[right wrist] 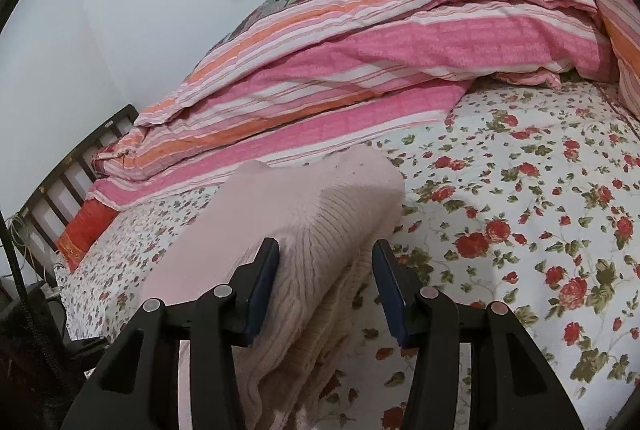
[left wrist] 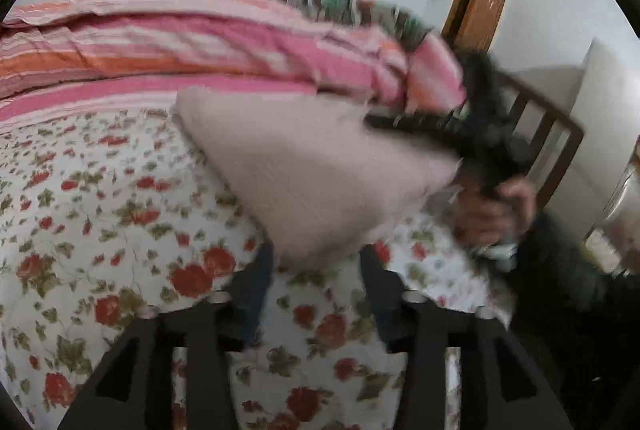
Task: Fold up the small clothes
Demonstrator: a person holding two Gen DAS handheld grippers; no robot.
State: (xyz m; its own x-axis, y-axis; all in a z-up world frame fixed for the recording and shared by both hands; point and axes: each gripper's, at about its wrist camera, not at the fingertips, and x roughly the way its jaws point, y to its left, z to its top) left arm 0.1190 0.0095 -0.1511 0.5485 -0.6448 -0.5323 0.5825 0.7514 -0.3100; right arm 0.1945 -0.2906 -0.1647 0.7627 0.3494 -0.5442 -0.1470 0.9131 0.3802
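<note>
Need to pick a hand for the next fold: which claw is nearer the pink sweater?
Right claw: its open fingers straddle the pink sweater. Left claw sits just below its hanging edge.

Between the right gripper's (right wrist: 326, 290) matt black plastic fingers lies a pale pink ribbed knit sweater (right wrist: 304, 214); beneath it a floral cotton sheet (right wrist: 520, 210), beyond it a striped quilt (right wrist: 360, 62) and dark wooden rails (right wrist: 80, 150).

Motion-blurred right tool (left wrist: 460, 134) and sweater (left wrist: 320, 170)

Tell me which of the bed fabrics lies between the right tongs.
The pale pink knitted garment lies between the open right tongs. The floral sheet is spread flat beneath it, and the pink striped quilt is bunched further back by the wall.
</note>
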